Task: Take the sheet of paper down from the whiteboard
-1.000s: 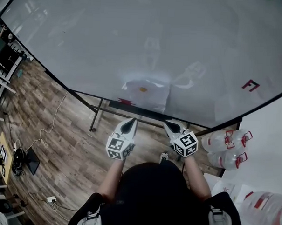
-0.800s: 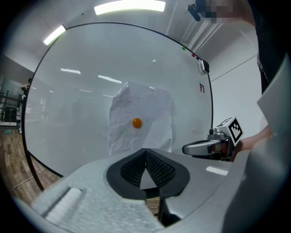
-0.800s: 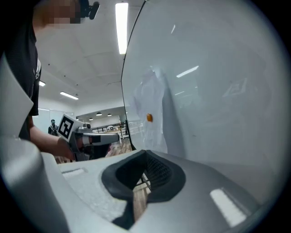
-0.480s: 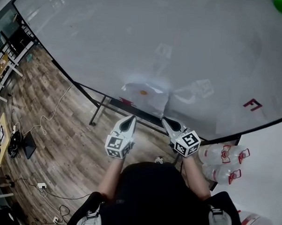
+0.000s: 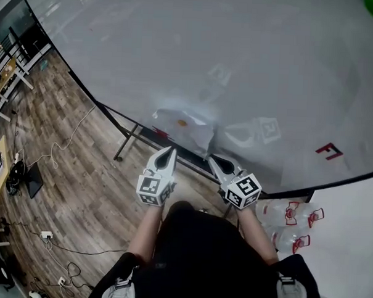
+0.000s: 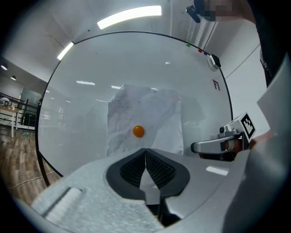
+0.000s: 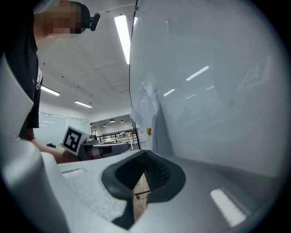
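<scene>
A crumpled white sheet of paper (image 5: pixel 186 128) hangs low on the whiteboard (image 5: pixel 239 67), pinned by one orange magnet (image 5: pixel 182 123). My left gripper (image 5: pixel 170 150) is shut and empty, its tips just below the sheet's lower edge and apart from it. In the left gripper view the paper (image 6: pixel 150 113) and magnet (image 6: pixel 138 131) lie straight ahead above the closed left gripper (image 6: pixel 145 150). My right gripper (image 5: pixel 211 158) is also shut and empty, near the sheet's lower right corner. The right gripper view shows the paper (image 7: pixel 146 111) edge-on beyond the right gripper (image 7: pixel 144 153).
A dark ledge (image 5: pixel 151 134) runs along the board's bottom edge, above the stand's legs (image 5: pixel 125 142). Water jugs (image 5: pixel 287 214) lie on the floor at the right. Cables (image 5: pixel 60 147) trail over the wooden floor at the left. A red mark (image 5: pixel 329 151) is on the board.
Both grippers have risen a little and come closer to the sheet's lower edge. Both stay shut and the paper has not moved.
</scene>
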`<state>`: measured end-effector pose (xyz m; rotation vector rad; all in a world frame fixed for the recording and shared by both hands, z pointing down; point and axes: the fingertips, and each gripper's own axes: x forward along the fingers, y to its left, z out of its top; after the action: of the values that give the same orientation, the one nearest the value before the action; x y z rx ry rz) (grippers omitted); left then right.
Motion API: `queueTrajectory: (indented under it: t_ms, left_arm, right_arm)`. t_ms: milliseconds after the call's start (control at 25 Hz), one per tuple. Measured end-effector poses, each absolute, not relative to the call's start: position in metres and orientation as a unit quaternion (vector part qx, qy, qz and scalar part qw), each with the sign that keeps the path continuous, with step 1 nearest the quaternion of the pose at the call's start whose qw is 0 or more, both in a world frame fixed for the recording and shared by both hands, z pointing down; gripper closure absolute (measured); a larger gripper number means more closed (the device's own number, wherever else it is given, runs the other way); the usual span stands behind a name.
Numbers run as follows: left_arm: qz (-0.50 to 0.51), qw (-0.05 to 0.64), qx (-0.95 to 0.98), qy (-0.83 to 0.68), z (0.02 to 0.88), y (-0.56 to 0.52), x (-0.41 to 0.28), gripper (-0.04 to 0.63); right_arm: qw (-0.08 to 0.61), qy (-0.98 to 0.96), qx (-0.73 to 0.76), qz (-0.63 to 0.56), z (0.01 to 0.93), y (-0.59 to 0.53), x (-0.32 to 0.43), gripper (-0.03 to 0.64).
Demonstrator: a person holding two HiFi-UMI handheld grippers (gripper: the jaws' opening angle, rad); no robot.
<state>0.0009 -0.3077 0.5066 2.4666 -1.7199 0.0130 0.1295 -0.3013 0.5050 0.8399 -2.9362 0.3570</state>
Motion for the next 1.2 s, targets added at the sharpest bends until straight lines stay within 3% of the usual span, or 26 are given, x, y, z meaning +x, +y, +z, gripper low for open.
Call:
queueTrajectory:
  t_ms: [960, 1200]
  left_arm:
    - [0.005, 0.032, 0.876, -0.481, 0.503, -0.358, 0.000, 0.581]
    - [0.005, 0.036, 0.881, -0.471, 0.506, -0.358, 0.001, 0.580]
  right_arm:
    - [0.026, -0.924, 0.369, 0.097, 0.513, -0.320, 0.123, 0.590]
    - [0.028, -0.923, 0.372, 0.097, 0.514, -0.322, 0.117, 0.559]
